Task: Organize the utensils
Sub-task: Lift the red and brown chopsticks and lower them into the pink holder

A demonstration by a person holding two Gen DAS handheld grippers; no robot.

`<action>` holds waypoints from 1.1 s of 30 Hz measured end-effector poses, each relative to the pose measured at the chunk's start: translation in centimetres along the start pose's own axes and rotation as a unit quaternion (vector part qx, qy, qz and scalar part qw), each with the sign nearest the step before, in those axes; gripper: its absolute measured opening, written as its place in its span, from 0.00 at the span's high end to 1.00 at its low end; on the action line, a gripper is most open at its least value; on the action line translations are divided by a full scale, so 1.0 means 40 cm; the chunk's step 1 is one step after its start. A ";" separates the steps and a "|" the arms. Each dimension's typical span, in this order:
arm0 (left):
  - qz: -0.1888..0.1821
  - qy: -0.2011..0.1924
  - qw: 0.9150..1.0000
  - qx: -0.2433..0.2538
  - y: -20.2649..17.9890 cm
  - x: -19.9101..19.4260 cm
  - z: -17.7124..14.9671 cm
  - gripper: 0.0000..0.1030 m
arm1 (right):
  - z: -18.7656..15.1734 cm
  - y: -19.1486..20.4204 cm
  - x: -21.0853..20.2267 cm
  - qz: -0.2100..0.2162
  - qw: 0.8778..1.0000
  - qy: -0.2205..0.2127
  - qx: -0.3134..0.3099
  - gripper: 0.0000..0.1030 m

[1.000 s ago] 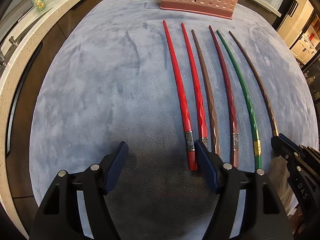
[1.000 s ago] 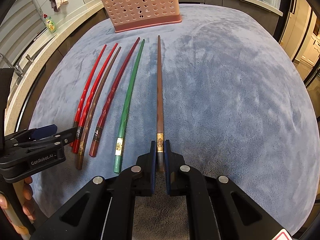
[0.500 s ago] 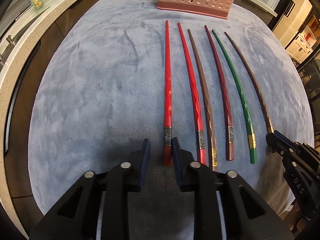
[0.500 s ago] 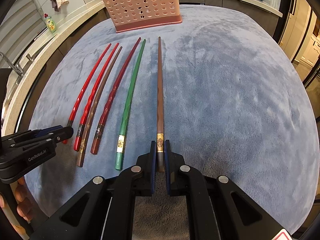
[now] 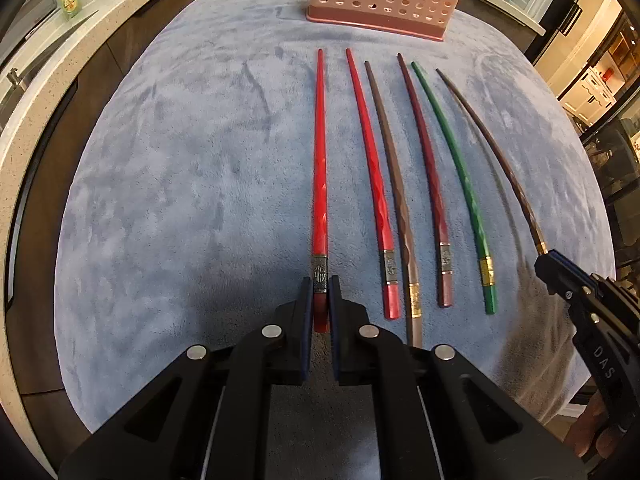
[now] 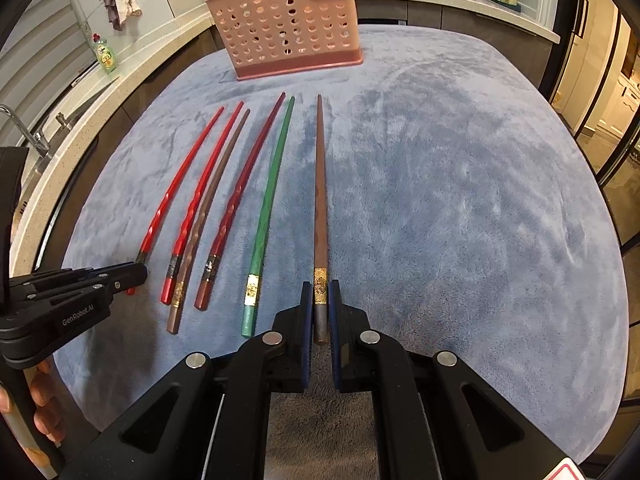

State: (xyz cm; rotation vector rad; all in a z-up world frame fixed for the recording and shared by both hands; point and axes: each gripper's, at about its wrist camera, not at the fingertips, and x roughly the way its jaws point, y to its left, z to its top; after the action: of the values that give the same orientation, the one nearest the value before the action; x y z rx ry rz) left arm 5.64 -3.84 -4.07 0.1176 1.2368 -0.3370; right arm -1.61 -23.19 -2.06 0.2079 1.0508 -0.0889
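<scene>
- A green dish-soap bottle stands on the pale counter far to the left, well apart from the desk, which is covered in grey-blue plush.
- The left claw is clamped on the thick end of the leftmost bright red chopstick, its jaws meeting just behind the silver band.
- Just beside it lies a second red chopstick, also silver-banded.
- Next comes a brown chopstick with a gold band, its butt reaching nearest the left claw's body.
- Then a dark red chopstick, then a green chopstick with a gold band; all lie flat, near one another but not touching.
- Rightmost, a second brown chopstick is pinched at its gold-banded end by the right claw, jaws closed on it.
- All six tips point toward the pink perforated utensil basket, upright at the far edge of the desk.
- A dark red and a green chopstick already stick up out of the basket's left part.
</scene>
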 end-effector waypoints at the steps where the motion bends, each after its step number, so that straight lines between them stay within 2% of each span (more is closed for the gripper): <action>1: -0.001 -0.002 1.000 0.000 -0.002 -0.006 0.000 0.93 | 0.003 0.001 -0.013 0.001 1.000 -0.006 0.001 0.93; 6: -0.007 -0.026 1.000 0.000 -0.003 -0.063 0.006 0.93 | 0.028 0.003 -0.082 0.006 0.999 -0.040 0.005 0.93; 15: -0.022 -0.105 0.994 -0.009 0.020 -0.228 0.073 0.93 | 0.135 -0.017 -0.243 0.011 0.991 -0.129 0.018 0.93; 23: -0.032 -0.176 0.984 -0.012 0.032 -0.366 0.220 0.93 | 0.268 -0.034 -0.338 0.006 0.981 -0.192 0.023 0.93; 33: -0.034 -0.232 0.972 -0.017 0.025 -0.476 0.385 0.93 | 0.389 -0.028 -0.417 0.025 0.968 -0.248 0.037 0.93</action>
State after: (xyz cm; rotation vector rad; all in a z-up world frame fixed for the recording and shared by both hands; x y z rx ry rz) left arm 14.47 -3.44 18.80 -0.0336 0.7834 -0.3770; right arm 3.18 -28.04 19.72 0.2634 0.5421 -0.1263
